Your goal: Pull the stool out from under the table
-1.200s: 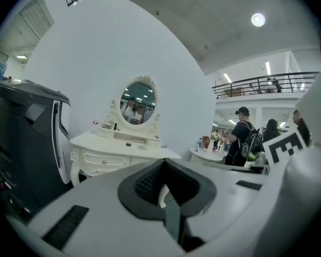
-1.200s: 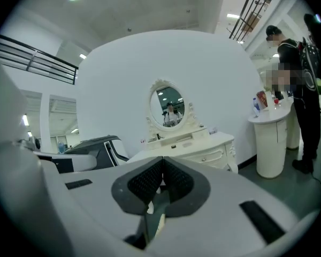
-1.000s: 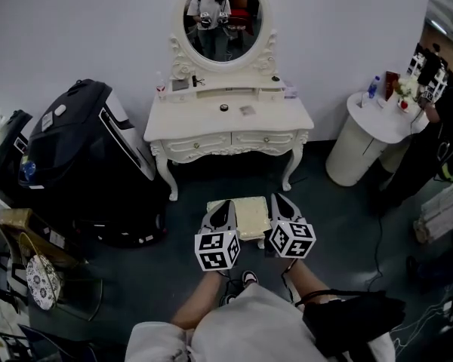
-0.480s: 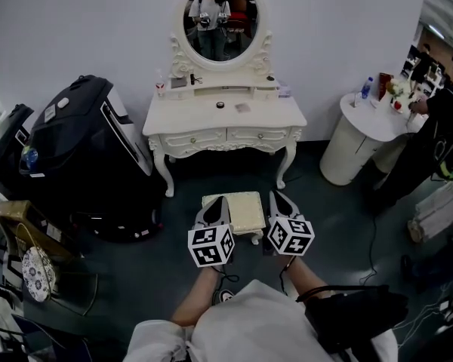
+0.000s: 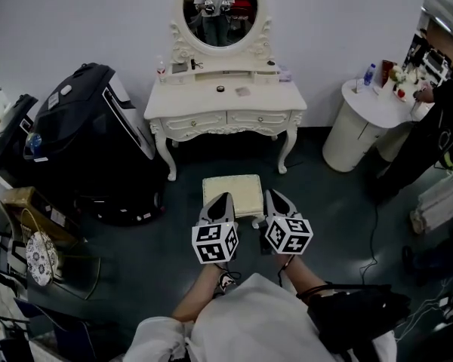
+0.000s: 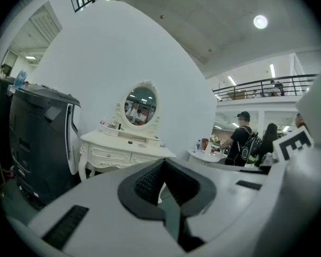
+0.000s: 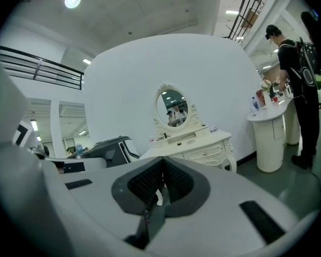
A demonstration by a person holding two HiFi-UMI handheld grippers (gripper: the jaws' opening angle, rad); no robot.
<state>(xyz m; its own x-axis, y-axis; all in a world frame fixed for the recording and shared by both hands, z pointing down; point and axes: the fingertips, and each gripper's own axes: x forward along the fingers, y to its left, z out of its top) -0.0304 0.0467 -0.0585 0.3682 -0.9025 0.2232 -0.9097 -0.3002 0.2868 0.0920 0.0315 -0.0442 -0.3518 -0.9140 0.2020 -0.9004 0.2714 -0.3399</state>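
The cream cushioned stool (image 5: 232,193) stands on the dark floor just in front of the white dressing table (image 5: 211,100), out from between its legs. My left gripper (image 5: 223,197) hangs over the stool's near left part. My right gripper (image 5: 272,194) hangs past its right edge. Both are shut with nothing between their pads. They look to be well above the seat, not touching it. In the left gripper view the shut gripper (image 6: 163,162) points at the dressing table (image 6: 123,146). The right gripper (image 7: 161,173) faces the same table (image 7: 198,143). Neither gripper view shows the stool.
A large black case (image 5: 90,145) fills the floor left of the table. A round white pedestal table (image 5: 362,127) with bottles stands at the right, with a person in black (image 5: 438,127) beside it. Bags and boxes (image 5: 30,255) crowd the near left. A cable (image 5: 377,232) runs across the floor on the right.
Both grippers have drawn back toward me over the stool, from near its far edge to about its middle. The stool keeps its place before the table. Both stay shut.
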